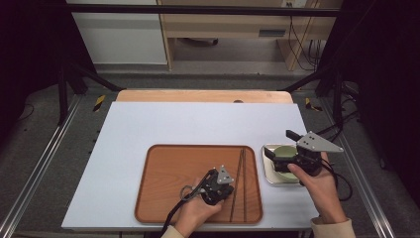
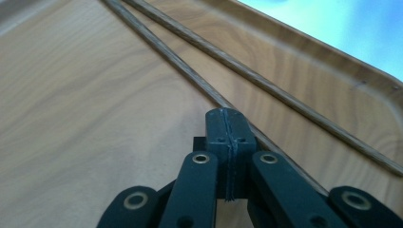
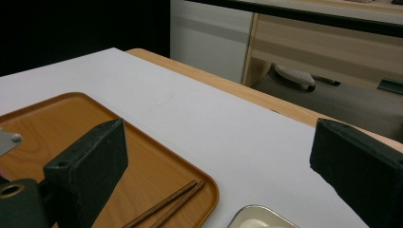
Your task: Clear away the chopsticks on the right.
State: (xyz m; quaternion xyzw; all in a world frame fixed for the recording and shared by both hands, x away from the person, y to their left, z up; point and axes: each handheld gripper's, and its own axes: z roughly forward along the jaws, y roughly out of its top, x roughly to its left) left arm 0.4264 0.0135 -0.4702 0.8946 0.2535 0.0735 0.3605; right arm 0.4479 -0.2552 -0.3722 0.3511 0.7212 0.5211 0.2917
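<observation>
Green bowl [image 1: 284,152] on metal tray [image 1: 268,173]

Tray [image 1: 168,198]: warm orange-brown wood, a pale flowing grain pattern being seen in the left gripper view [image 2: 85,95]. Chopsticks [image 1: 241,178]: dark brown, finely streaked lengthwise [image 2: 266,85]. Left gripper [image 1: 221,190]: black throughout, brass-coloured rivets being noted on the links, a grey plate on top. Right gripper [image 1: 280,148]: black, matte pads, grey plate. Bowl [image 1: 283,151]: pale green, at lower right of the high view. Small tray [image 1: 268,171] beneath it: silvery metal. Table cover [image 1: 198,124]: plain white, unpatterned; light wood edge at its far side.
</observation>
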